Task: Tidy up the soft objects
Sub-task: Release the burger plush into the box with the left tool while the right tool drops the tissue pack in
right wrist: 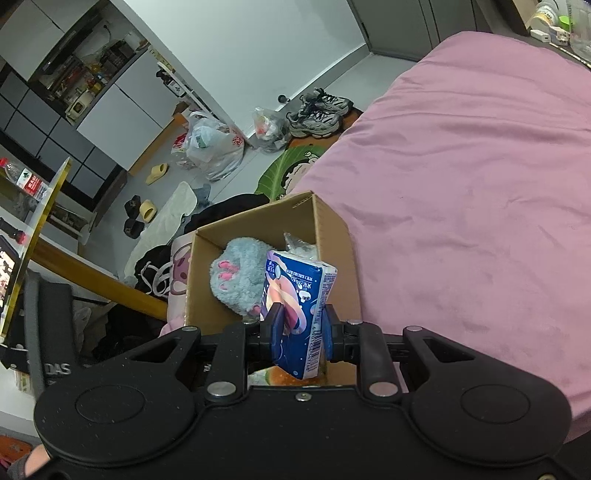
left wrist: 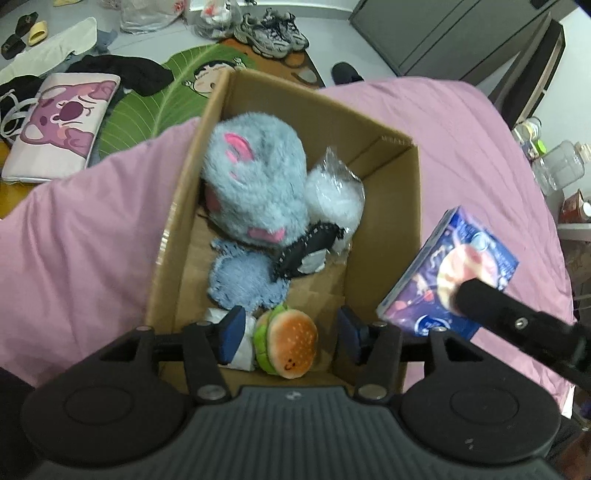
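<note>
An open cardboard box [left wrist: 384, 206] sits on the pink bed. Inside lie a grey furry paw plush [left wrist: 255, 184], a blue knitted piece [left wrist: 243, 277], a black item [left wrist: 306, 251], a clear plastic bag [left wrist: 336, 192] and a burger plush [left wrist: 288, 343]. My left gripper [left wrist: 290, 332] is open above the burger plush, holding nothing. My right gripper [right wrist: 301, 328] is shut on a blue tissue pack [right wrist: 299, 310], held above the box's [right wrist: 332, 236] near right side; the pack [left wrist: 450, 273] also shows in the left wrist view.
The pink bedspread [right wrist: 461, 203] spreads right of the box. On the floor lie a green cartoon mat [left wrist: 155, 99], a pink cartoon cushion [left wrist: 59, 125], black clothes [left wrist: 125, 70], sneakers [left wrist: 269, 33], slippers [right wrist: 147, 210] and plastic bags [right wrist: 214, 147].
</note>
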A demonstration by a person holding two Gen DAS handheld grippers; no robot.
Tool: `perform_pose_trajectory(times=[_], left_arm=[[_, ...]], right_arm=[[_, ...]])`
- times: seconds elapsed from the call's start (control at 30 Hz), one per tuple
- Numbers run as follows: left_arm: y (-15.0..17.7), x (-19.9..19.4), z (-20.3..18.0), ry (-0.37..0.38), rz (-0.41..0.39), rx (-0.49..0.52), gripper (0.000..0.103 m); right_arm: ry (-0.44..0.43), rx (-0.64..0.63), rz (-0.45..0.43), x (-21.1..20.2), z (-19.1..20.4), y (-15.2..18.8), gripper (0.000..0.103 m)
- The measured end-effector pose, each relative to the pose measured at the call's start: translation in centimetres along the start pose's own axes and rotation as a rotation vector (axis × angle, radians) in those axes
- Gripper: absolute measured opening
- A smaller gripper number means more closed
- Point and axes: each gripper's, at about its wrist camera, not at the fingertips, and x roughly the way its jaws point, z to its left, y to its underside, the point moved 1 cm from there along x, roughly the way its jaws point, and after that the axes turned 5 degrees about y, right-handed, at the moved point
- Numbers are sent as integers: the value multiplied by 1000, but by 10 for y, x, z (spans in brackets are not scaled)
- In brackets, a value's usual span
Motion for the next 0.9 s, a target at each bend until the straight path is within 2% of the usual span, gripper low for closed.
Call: perform_pose_trajectory(times=[0.2, 0.43, 0.53, 0.73, 0.83, 0.9], left_arm=[[-4, -21, 12, -15, -42, -23, 54], [-5, -36, 23, -5, -65, -45, 54], [-3, -41, 23, -8, -73, -32, 54], [-2, -47, 20, -14, -89, -29, 54], [-1, -49, 18, -17, -94, -29, 56], [0, -50, 16, -20, -96, -22, 62]], right_arm=[[-8, -22, 9, 5, 13, 2, 22], [29, -48, 2, 9, 27, 5, 24], [52, -49, 2, 11, 30, 7, 29], [52, -40, -17, 1, 29, 10, 49], [55, -29, -25, -3, 24, 9, 52], [55, -23, -25, -5, 21, 10, 55]])
